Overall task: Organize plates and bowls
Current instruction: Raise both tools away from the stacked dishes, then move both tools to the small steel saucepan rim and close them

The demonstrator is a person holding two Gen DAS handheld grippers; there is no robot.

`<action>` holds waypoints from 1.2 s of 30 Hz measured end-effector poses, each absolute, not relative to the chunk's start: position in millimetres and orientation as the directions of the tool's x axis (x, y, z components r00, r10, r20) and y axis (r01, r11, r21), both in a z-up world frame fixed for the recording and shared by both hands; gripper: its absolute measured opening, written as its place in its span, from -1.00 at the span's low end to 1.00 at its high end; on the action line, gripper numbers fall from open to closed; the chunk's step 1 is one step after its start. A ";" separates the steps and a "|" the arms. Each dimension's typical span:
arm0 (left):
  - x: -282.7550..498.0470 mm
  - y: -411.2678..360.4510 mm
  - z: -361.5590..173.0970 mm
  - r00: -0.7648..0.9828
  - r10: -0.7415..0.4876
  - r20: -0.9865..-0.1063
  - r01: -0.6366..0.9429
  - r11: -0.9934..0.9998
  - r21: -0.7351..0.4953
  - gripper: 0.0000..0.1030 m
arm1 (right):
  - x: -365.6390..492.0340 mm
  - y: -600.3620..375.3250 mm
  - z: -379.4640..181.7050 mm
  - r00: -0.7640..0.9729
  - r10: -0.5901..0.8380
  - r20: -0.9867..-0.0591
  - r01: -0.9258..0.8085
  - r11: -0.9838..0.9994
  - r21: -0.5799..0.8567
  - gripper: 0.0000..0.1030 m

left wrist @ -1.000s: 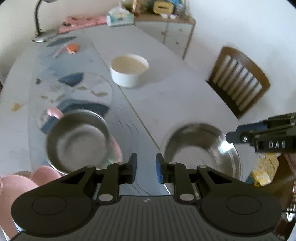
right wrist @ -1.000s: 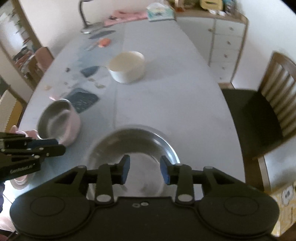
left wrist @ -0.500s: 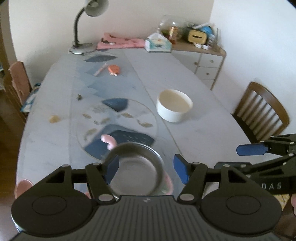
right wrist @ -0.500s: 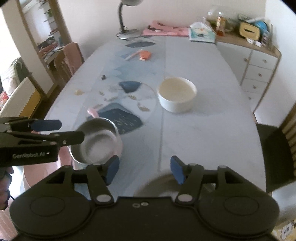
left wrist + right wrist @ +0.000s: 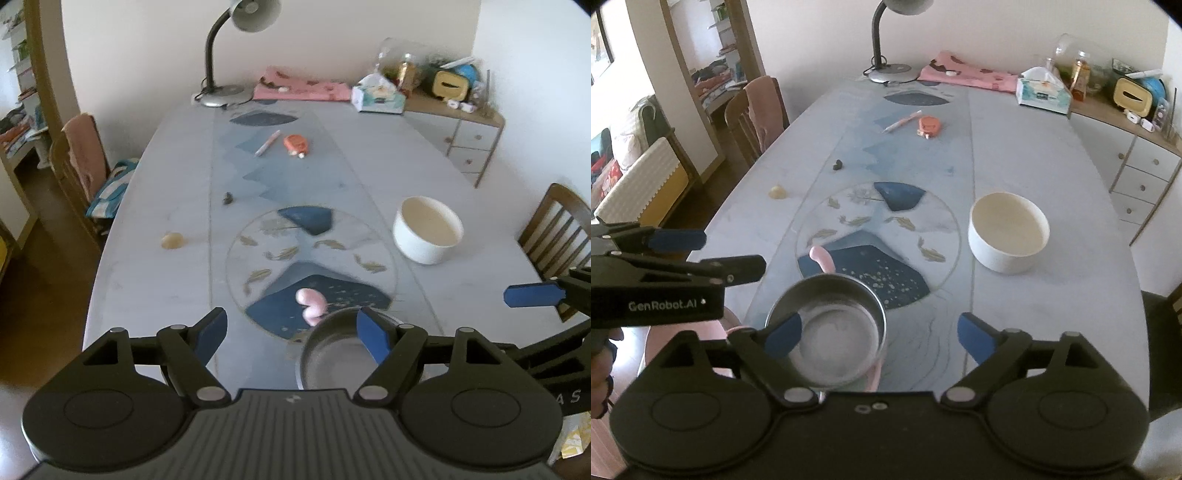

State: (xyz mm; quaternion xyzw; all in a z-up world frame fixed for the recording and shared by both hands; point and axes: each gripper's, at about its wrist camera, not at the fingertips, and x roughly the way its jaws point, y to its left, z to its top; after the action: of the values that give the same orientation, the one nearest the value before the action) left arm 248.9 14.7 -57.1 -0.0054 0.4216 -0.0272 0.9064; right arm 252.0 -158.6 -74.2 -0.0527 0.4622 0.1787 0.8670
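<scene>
Both my grippers are released and hold nothing: the left gripper [image 5: 291, 338] and the right gripper [image 5: 879, 338] have just been opening, and their jaws stand wide over the near end of the worktop [image 5: 1034, 155]. The steel bowl [image 5: 834, 332], pink on the outside with a pink handle, sits near the near edge, partly on the glass disc [image 5: 879, 221] at the worktop's middle; in the right view my left pad overlaps its rim, but I judge that I am above it, not touching. The white bowl [image 5: 1008, 232] stands well apart, toward the right edge. I judge I am between pieces: nothing in hand, choosing the next one to gather. The next move calls for lowering one gripper so a pad goes inside a bowl's rim and the other outside, then closing; the white bowl's thick wall needs wide jaws. The right view shows the steel bowl nearly whole and my left gripper from the side; the left view shows only the bowl's [image 5: 332, 350] far rim behind a pad, and just a blue finger [image 5: 535, 295] of the right gripper. No plate shows in either view.
</scene>
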 end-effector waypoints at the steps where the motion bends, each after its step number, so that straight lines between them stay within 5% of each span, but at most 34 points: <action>1: 252.2 17.1 -60.2 0.635 -0.052 -0.770 0.042 0.999 -0.033 0.50 | 255.1 -155.8 -77.6 0.502 0.258 -0.825 -0.358 0.931 0.072 0.79; 10: 280.3 20.3 -101.7 0.541 -0.041 -0.840 0.046 0.999 -0.019 0.49 | 281.7 -146.0 -119.9 0.439 0.214 -0.873 -0.338 0.939 0.060 0.77; 22: 287.7 11.9 -138.7 0.448 -0.030 -0.893 0.032 0.999 -0.018 0.47 | 291.2 -148.7 -149.3 0.346 0.209 -0.915 -0.342 0.936 0.085 0.28; 31: 289.6 6.8 -145.3 0.411 -0.061 -0.910 0.039 0.998 -0.049 -0.35 | 290.3 -150.9 -152.2 0.334 0.214 -0.918 -0.346 0.934 0.092 -0.20; 36: 287.6 4.1 -145.4 0.407 -0.047 -0.912 0.040 0.999 -0.034 -0.48 | 288.6 -151.4 -154.0 0.325 0.224 -0.919 -0.347 0.932 0.104 -0.57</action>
State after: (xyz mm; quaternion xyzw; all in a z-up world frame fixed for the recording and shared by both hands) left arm 287.6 4.1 -145.4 -0.0032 0.5439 -0.0261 0.8387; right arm 288.6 -151.4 -154.0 -0.0555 0.5537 0.1756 0.8121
